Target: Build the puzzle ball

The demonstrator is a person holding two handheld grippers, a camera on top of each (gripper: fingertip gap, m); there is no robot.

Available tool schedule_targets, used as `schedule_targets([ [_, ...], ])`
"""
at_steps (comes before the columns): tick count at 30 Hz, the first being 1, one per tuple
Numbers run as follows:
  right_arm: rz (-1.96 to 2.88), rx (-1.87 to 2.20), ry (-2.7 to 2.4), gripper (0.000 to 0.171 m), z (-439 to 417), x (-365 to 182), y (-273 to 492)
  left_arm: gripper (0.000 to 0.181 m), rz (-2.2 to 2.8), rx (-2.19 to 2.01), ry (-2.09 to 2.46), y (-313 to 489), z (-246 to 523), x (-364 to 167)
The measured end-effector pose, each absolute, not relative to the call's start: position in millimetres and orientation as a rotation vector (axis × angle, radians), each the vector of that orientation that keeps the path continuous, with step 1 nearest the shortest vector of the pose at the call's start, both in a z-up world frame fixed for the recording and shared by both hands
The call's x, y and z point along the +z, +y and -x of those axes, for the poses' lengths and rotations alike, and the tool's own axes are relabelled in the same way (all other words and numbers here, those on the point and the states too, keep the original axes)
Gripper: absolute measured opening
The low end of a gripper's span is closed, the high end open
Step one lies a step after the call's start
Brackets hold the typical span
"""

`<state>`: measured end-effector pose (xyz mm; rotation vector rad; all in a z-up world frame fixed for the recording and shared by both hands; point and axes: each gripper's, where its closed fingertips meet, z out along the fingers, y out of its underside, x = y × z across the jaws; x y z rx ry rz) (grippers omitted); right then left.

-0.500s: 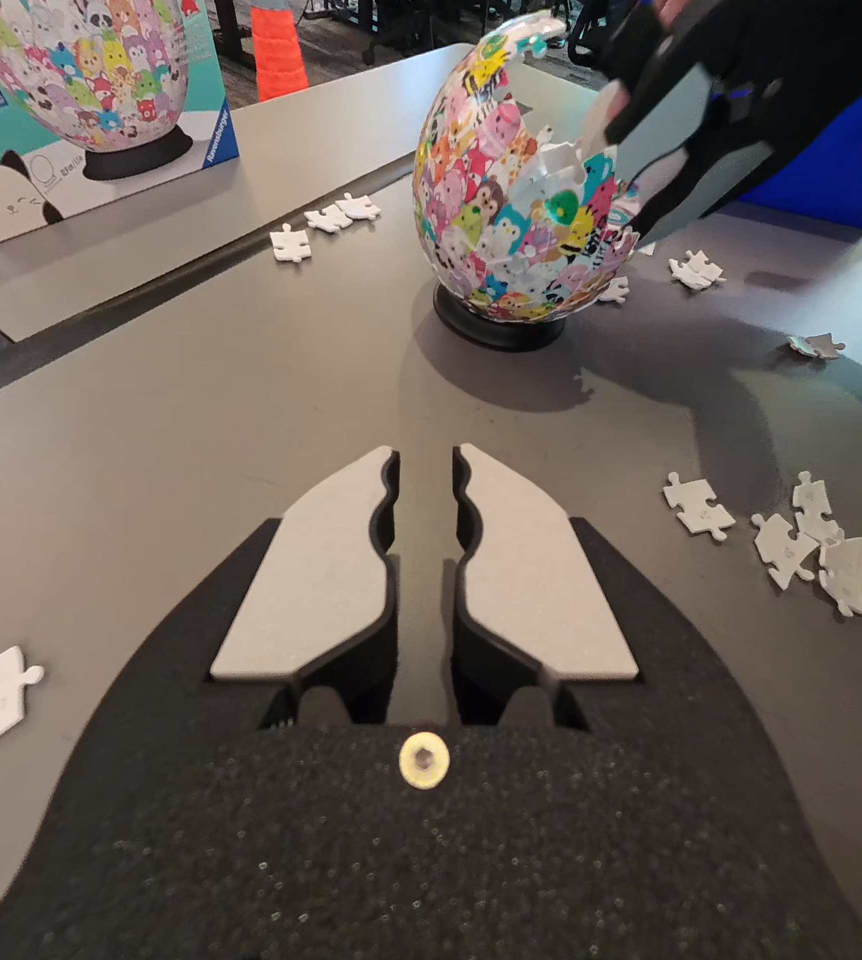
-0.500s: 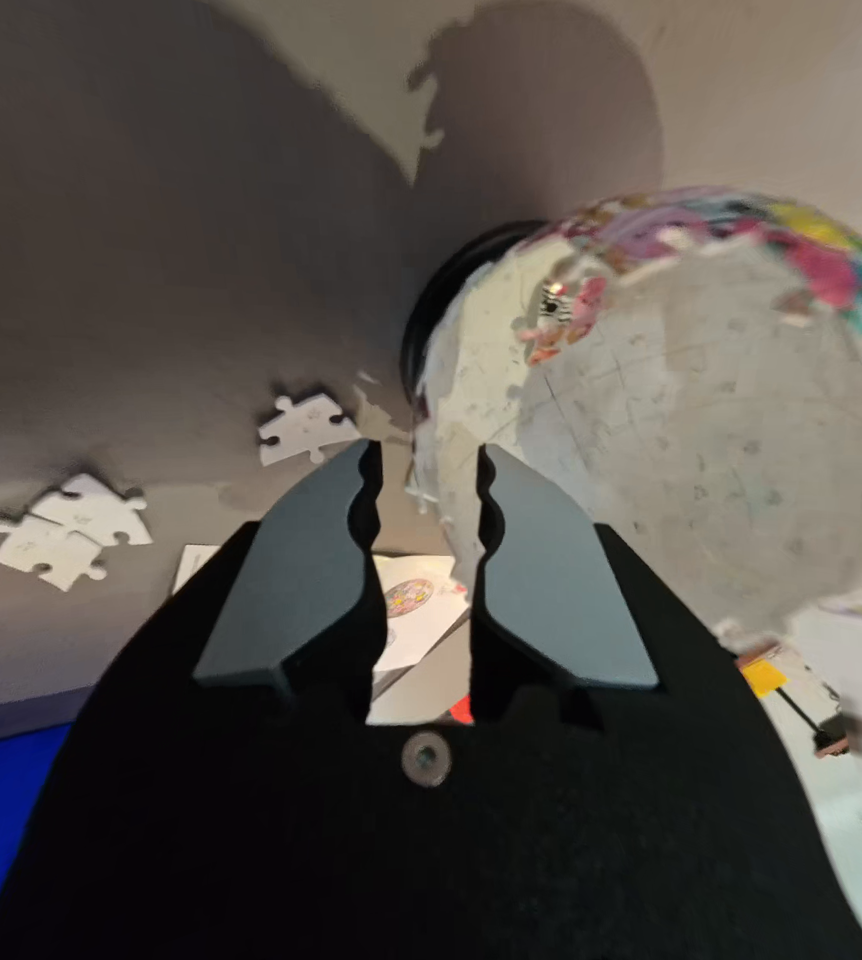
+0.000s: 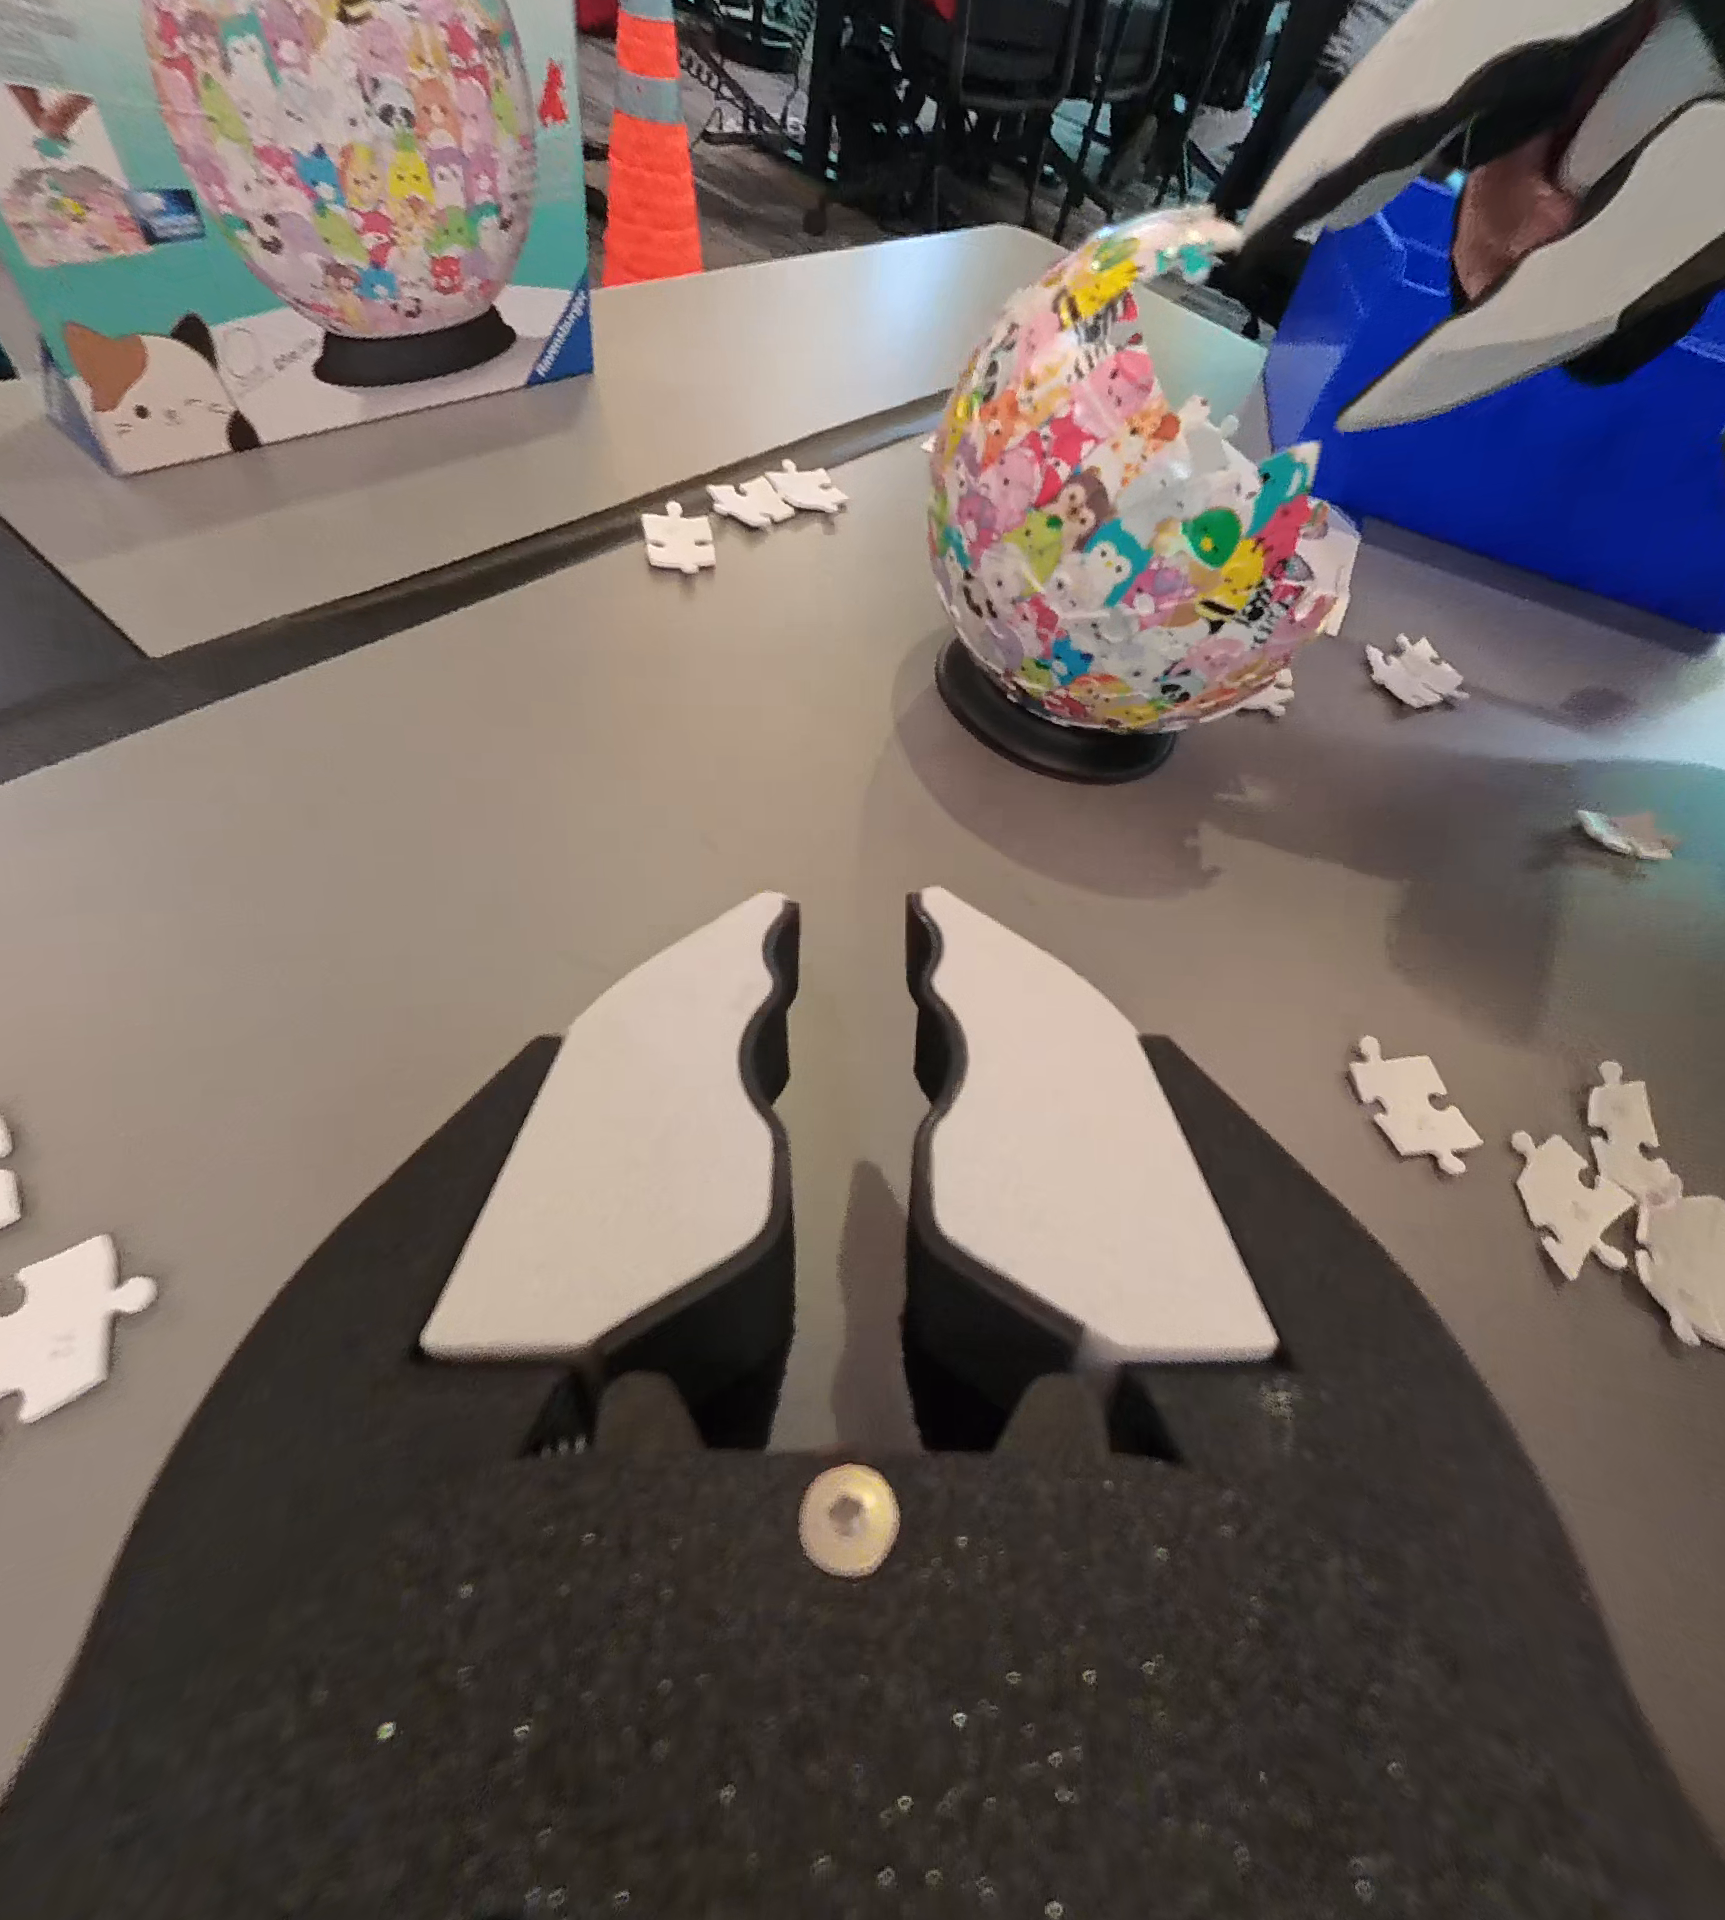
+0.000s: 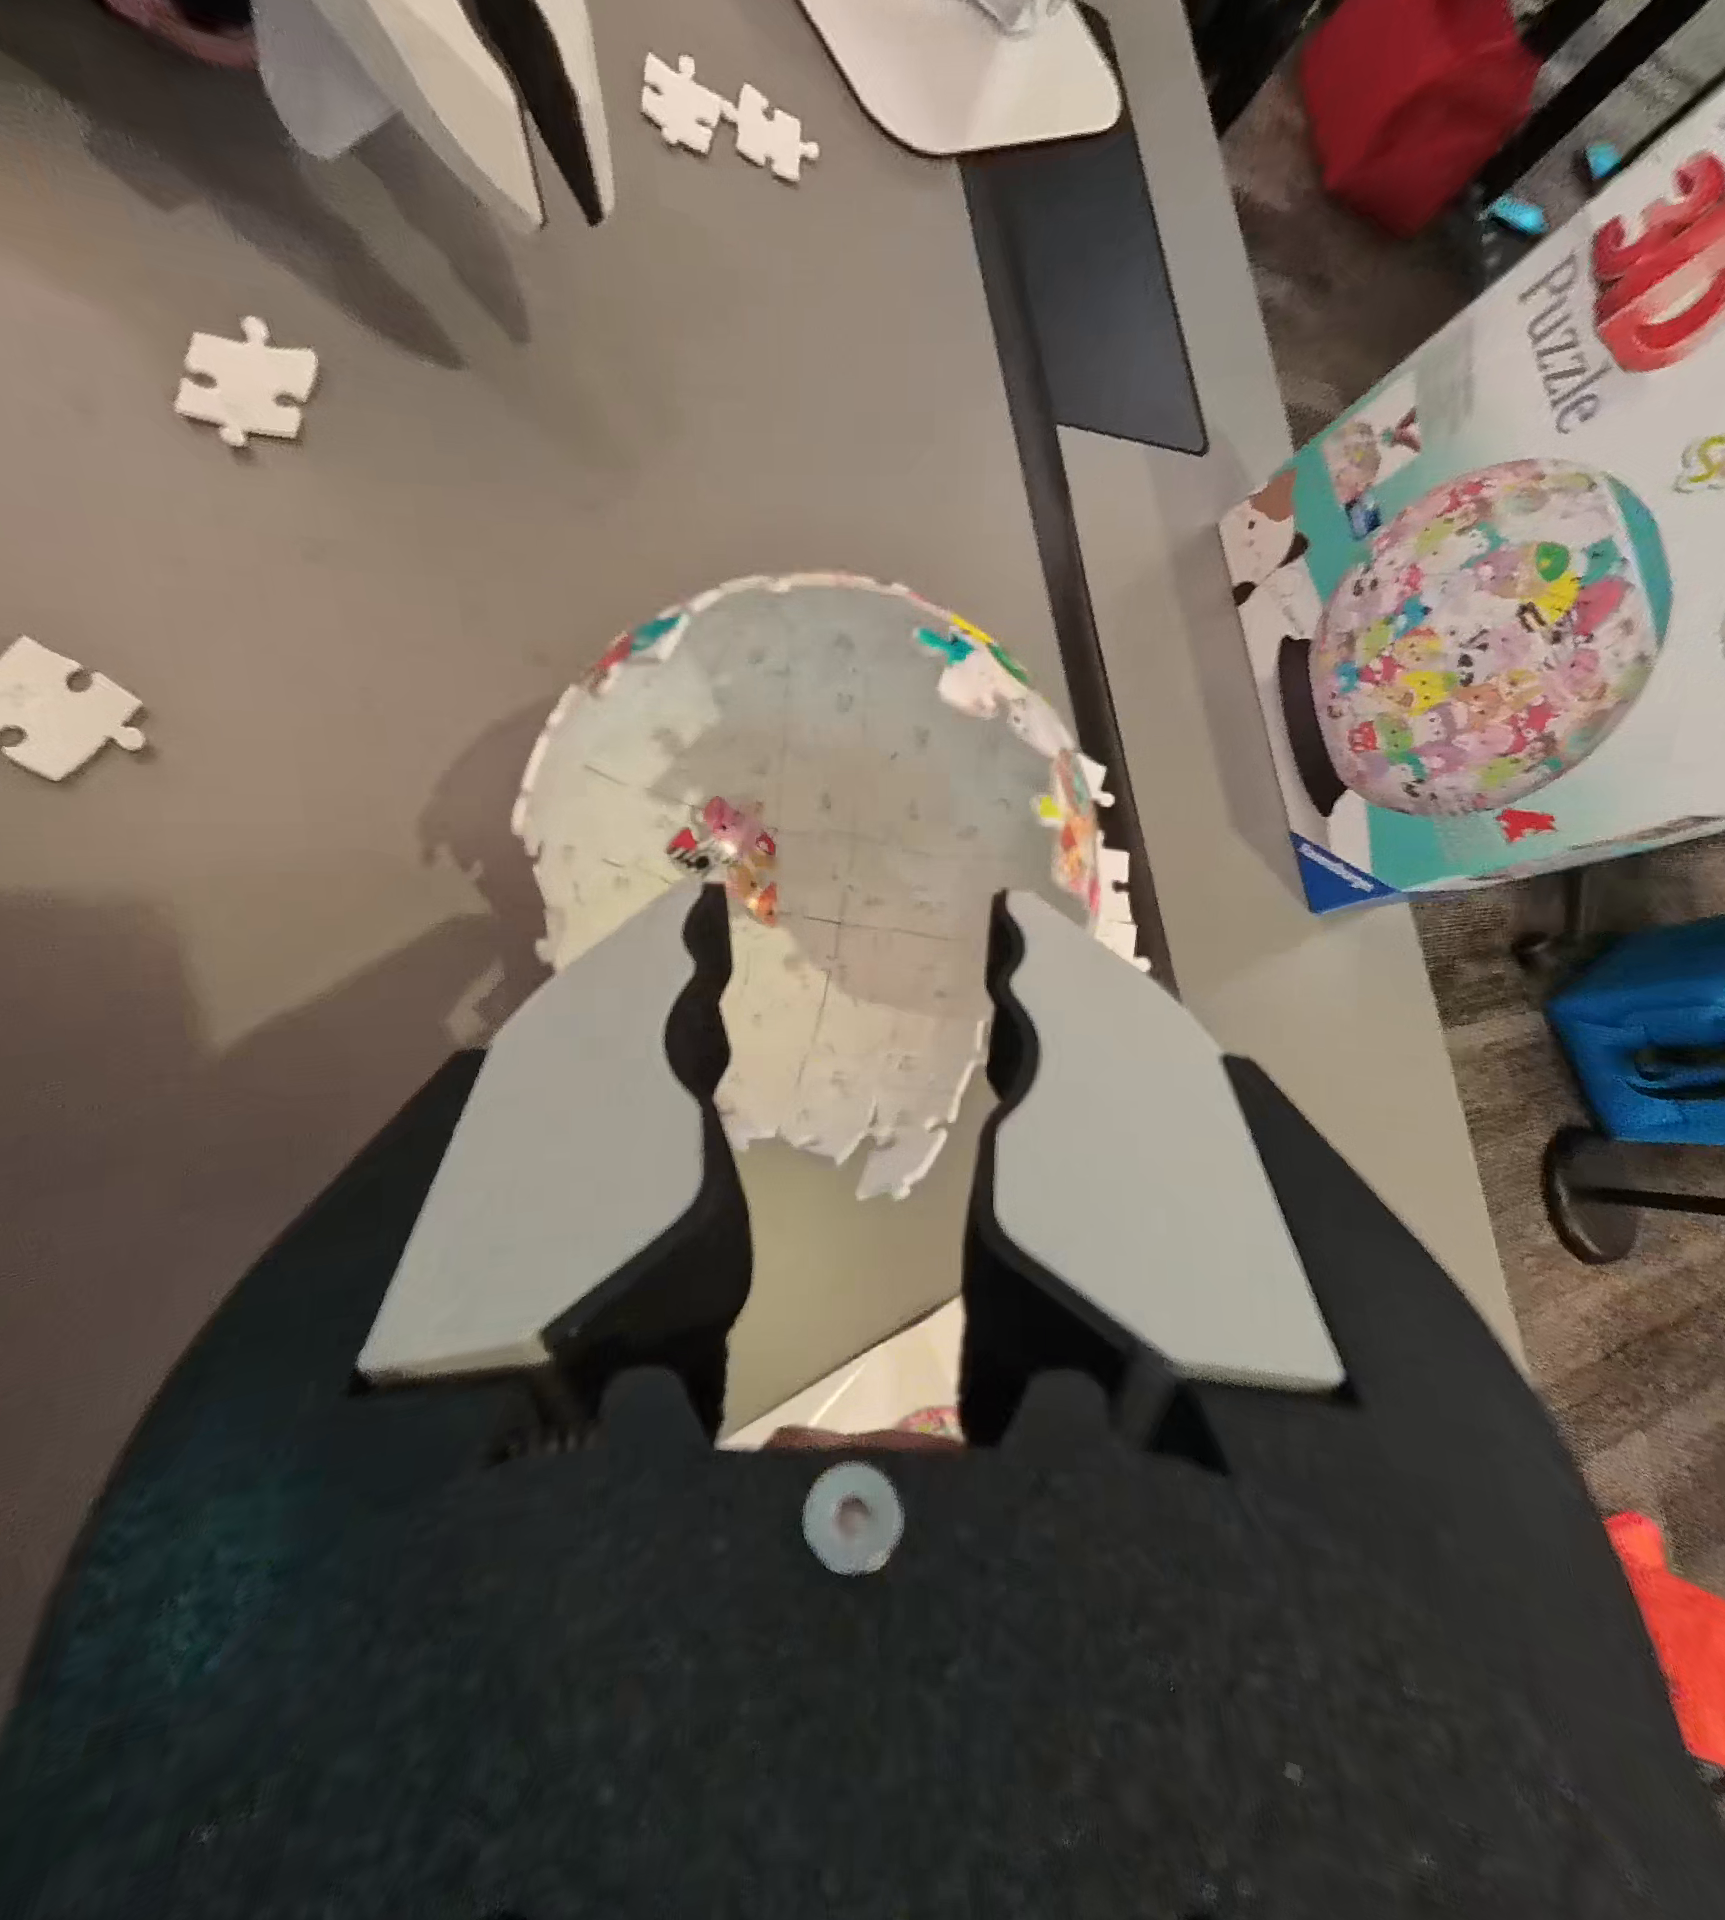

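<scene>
Right wrist view had the right gripper poised above the half-built puzzle ball, looking down into its white hollow, jaws spread wide and holding nothing. One loose coloured piece lay inside the shell. The ball sat on its black stand on the grey table, ahead and to the right of the left gripper, which hovered low over the table, jaws slightly parted and empty, well short of the ball. That shell looked light, thin and fragile, its open edge jagged; squeezing the rim could well pop the pieces apart, so the safer hold was probably low on the finished side near the stand. White-backed spare pieces lay scattered around, the puzzle box behind.
</scene>
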<state>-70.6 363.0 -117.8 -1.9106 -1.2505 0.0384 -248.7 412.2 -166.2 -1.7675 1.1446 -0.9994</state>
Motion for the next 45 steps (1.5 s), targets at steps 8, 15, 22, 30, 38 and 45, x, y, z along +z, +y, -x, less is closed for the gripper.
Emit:
schedule_targets([
  [8, 1.995, 0.378, -1.177, 0.039, 81, -120, 357, 0.021, 1.743, -0.829, 1.216, 410, 244, -174],
  [15, 2.232, 0.317, -1.287, 0.044, 83, -167, 357, 0.021, 1.656, -0.575, 1.284, 408, 241, -179],
  [22, 2.286, 0.236, -1.403, 0.029, 93, -183, 375, 0.021, 1.665, -0.513, 1.259, 411, 244, -180],
  [30, 2.365, 0.184, -1.525, 0.034, 97, -199, 367, 0.021, 1.653, -0.472, 1.295, 404, 241, -184],
  [38, 2.419, 0.055, -1.542, 0.03, 94, -206, 376, 0.021, 1.628, -0.447, 1.327, 400, 238, -185],
  [45, 2.454, 0.046, -1.549, 0.033, 92, -214, 375, 0.021, 1.631, -0.494, 1.317, 399, 238, -183],
])
